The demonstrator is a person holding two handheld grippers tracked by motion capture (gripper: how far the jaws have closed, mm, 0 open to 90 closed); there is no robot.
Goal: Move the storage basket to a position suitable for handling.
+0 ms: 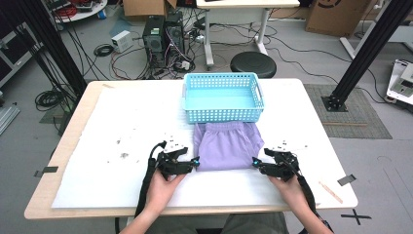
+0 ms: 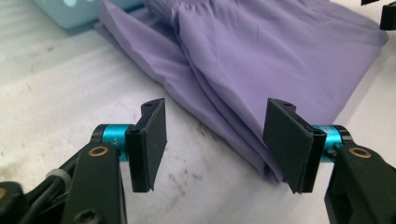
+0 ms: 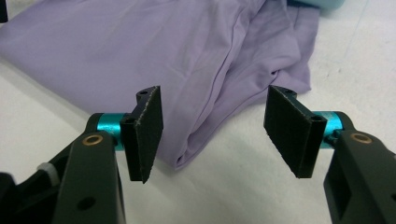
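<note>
White paper [image 1: 122,126] covers the table, with the blue basket [image 1: 222,117] at its far side and the folded purple garment [image 1: 225,146] lying just in front. Left gripper [image 1: 197,162] and right gripper [image 1: 253,162] flank its near corners, jaws parted, pads not pressing the cloth.

You have bare counter [image 1: 122,126] on either side of the purple cloth [image 1: 226,146], so both tongs can pass freely along the near edge. Toward the far edge, the blue basket [image 1: 222,97] touches the cloth's far end and blocks any straight push past it.
</note>
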